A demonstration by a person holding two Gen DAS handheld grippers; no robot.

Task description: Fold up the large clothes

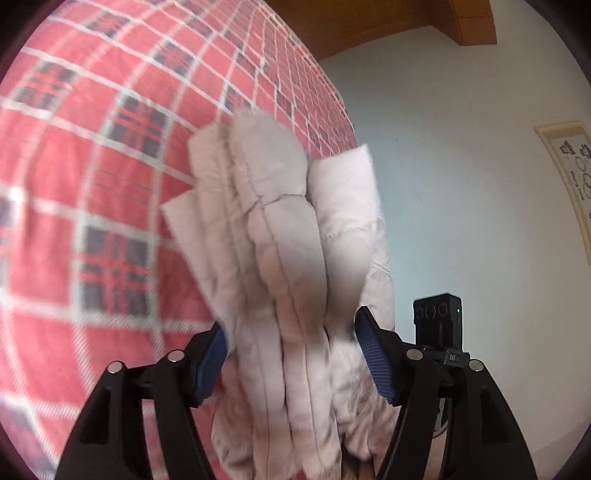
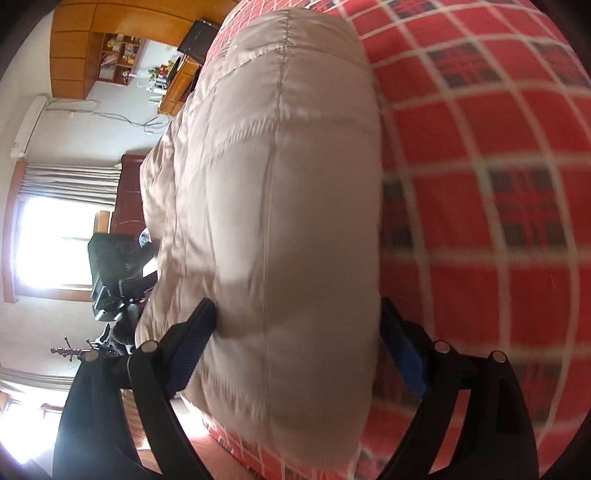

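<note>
A beige quilted padded coat is bunched into thick folds and lifted above a red plaid bedspread. My left gripper is shut on this bundle, its blue pads pressing both sides. In the right wrist view the coat appears as a broad padded fold lying against the bedspread. My right gripper is shut on its near end, with the fabric filling the whole gap. The other gripper's black body shows beyond the coat's left edge. A black camera block sits by the left gripper's right finger.
The bed takes up most of both views. A pale wall with a framed picture and a wooden cabinet lie beyond it. A bright window with curtains, an air conditioner, wooden shelves and a dark headboard stand on the far side.
</note>
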